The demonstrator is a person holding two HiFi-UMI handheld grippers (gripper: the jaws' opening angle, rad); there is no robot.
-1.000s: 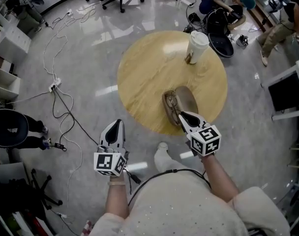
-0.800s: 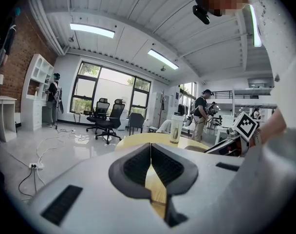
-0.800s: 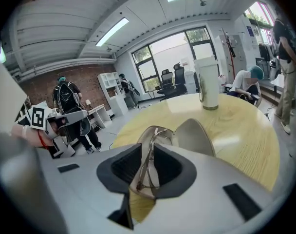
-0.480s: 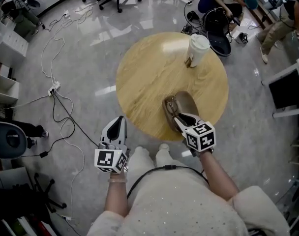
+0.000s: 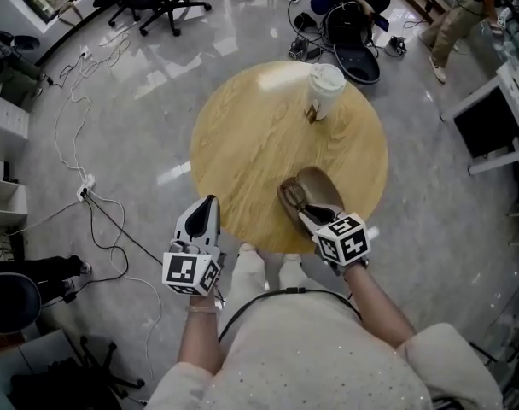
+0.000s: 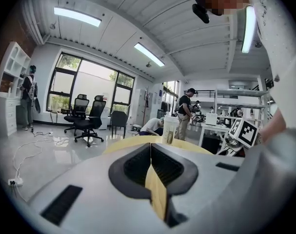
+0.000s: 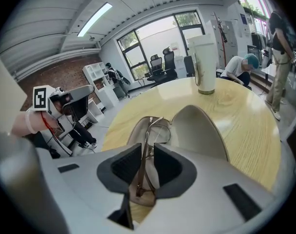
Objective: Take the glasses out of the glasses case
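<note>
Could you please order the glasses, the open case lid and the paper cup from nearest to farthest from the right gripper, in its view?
1. glasses: between the right gripper's jaws.
2. case lid: just beyond, rightward.
3. paper cup: far back on the table.

No legible writing, brand or number — brown label on the cup, too small to read

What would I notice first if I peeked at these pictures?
First comes the big round wooden table in the middle of the shiny floor, with an open brown glasses case near its close edge. The right gripper is pinching the thin glasses that lie in the case. A tall white cup stands on the table's far side, and the left gripper hangs shut and empty just off the near edge.
</note>
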